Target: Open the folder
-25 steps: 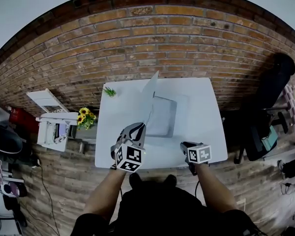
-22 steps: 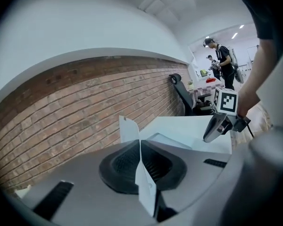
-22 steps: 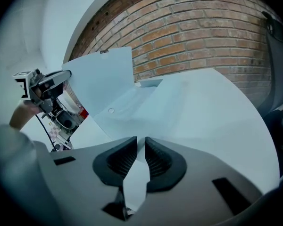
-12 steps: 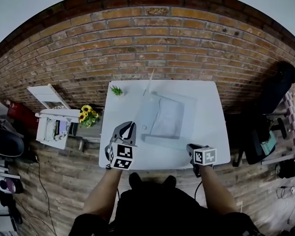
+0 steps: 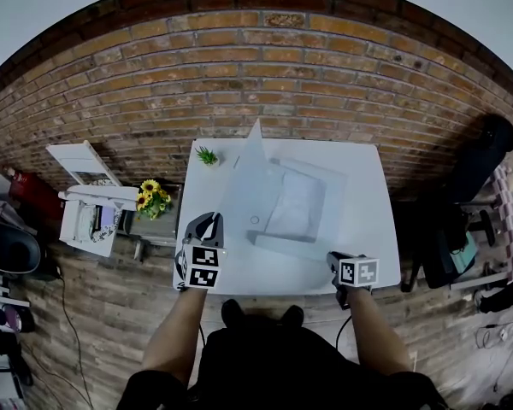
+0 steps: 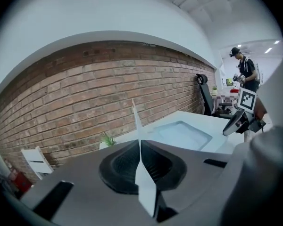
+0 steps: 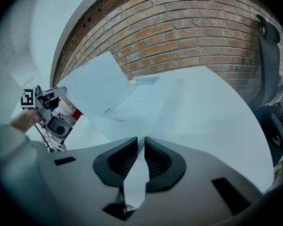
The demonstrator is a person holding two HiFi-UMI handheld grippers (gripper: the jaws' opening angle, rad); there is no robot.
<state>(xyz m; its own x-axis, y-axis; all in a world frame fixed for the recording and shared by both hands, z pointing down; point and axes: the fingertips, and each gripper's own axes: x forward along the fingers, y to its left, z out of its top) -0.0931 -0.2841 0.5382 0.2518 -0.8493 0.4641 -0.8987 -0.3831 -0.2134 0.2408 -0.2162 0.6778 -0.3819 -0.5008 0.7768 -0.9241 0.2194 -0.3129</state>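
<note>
A translucent white folder (image 5: pixel 297 205) lies on the white table (image 5: pixel 368 229). Its cover (image 5: pixel 244 182) is lifted and leans to the left, a snap button (image 5: pixel 254 220) showing on it. My left gripper (image 5: pixel 209 221) is shut on the cover's free edge near the table's front left. In the left gripper view the thin cover sheet (image 6: pixel 136 121) runs edge-on between the pads of that left gripper (image 6: pixel 139 143). My right gripper (image 5: pixel 335 263) sits shut at the table's front right, off the folder. In the right gripper view, only white table shows past the right gripper (image 7: pixel 140 142).
A small green plant (image 5: pixel 207 155) stands at the table's back left corner. A brick wall (image 5: pixel 265 67) runs behind. A black office chair (image 5: pixel 470 169) is on the right. White stools and yellow flowers (image 5: pixel 150 202) stand on the left. A person (image 6: pixel 245 72) stands far off.
My left gripper has moved left and toward the table's front edge, drawing the cover from near upright to leaning left. The right gripper stayed put.
</note>
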